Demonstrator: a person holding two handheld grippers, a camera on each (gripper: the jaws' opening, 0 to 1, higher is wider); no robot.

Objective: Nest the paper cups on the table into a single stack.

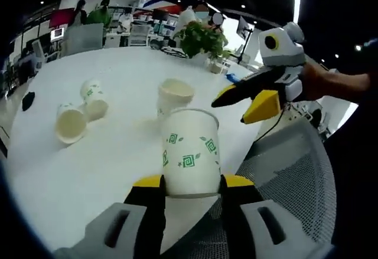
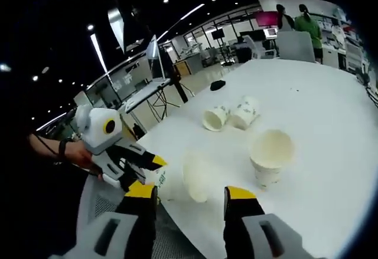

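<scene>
My left gripper is shut on the lower part of a white paper cup with green square prints, its open mouth facing away. Just beyond it a second cup stands upright on the white table. Two more cups lie on their sides at the left. My right gripper hovers open to the right of the upright cup. In the right gripper view my right gripper is open and empty. The left gripper holds its cup just ahead of it, beside the upright cup.
A grey mesh chair sits against the table's near edge. A potted plant stands at the far side. A small black object lies past the two lying cups. Desks, monitors and people are behind.
</scene>
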